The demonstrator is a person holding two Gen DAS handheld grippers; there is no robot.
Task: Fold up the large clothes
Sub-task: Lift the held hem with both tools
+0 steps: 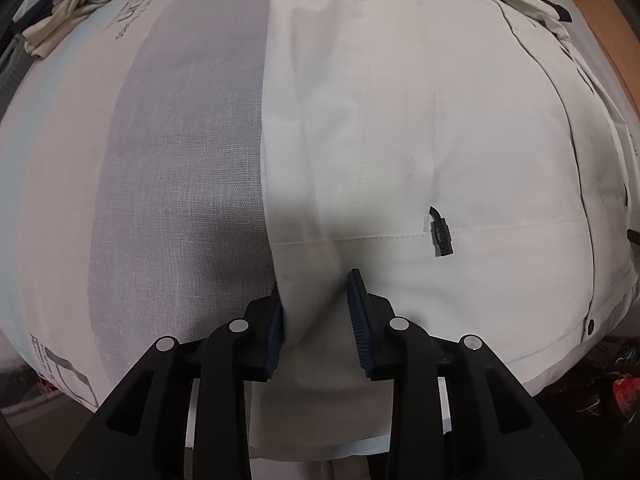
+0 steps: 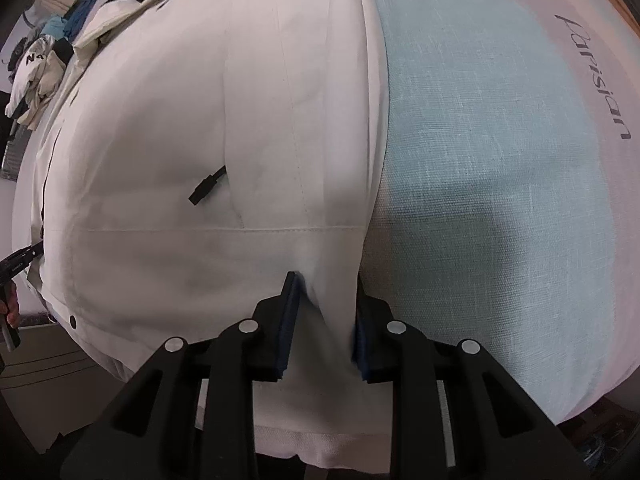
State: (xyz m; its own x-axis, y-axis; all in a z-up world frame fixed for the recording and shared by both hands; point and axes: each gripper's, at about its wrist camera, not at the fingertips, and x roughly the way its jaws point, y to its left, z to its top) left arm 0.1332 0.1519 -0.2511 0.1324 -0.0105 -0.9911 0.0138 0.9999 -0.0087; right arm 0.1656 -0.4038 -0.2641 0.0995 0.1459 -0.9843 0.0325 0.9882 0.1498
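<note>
We see the white jacket [image 1: 420,140] spread flat on the striped bed [image 1: 180,160]. Our left hand-held gripper [image 1: 318,320] pinches the jacket's near hem at one side edge, and our right hand-held gripper [image 2: 326,320] clamps the hem at the opposite edge.

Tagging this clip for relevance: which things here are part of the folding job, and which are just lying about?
Part of the job:
- white jacket, spread flat on the striped sheet
- left gripper, jaws pinching the jacket's bottom hem
- right gripper, jaws pinching the hem at the other corner

Just lying about:
- beige clothes heap at the bed's far corner
- pile of mixed clothes beyond the jacket
</note>
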